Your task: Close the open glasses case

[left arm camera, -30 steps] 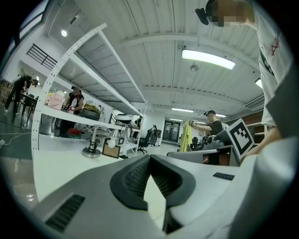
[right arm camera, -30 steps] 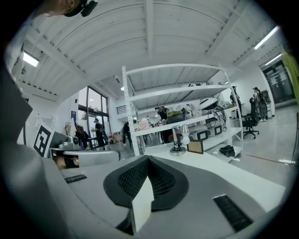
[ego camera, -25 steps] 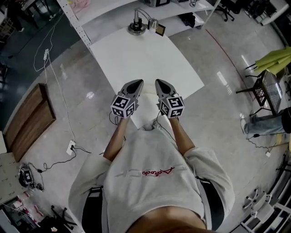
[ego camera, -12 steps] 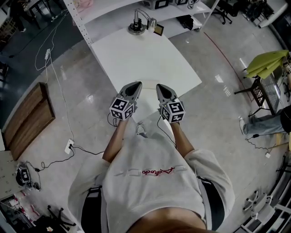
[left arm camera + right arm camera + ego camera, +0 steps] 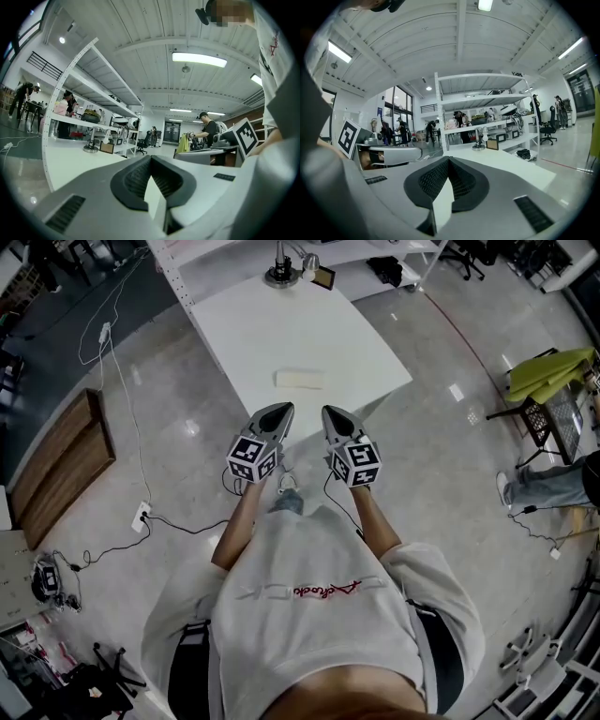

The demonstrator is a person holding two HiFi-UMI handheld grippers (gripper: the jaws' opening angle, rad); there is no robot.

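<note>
In the head view a pale oblong glasses case [image 5: 300, 380] lies flat on the white table [image 5: 272, 324], near its front corner; it is too small to tell whether it is open. My left gripper [image 5: 283, 410] and right gripper [image 5: 328, 412] are side by side just short of the table's near edge, pointing at the case and apart from it. Both are shut with nothing between the jaws. The left gripper view shows the left gripper [image 5: 150, 158] closed at the tip. In the right gripper view the right gripper [image 5: 449, 160] is closed the same way. The case is hidden in both gripper views.
A lamp base [image 5: 280, 276] and a small framed item [image 5: 324, 277] stand at the table's far end, before white shelving [image 5: 487, 101]. A wooden board [image 5: 56, 465] and cables [image 5: 141, 517] lie on the floor at the left. People stand far off.
The person has moved back from the table. Both grippers, earlier over its near corner, are now short of its edge, and the case has come into view. Both stay shut.
</note>
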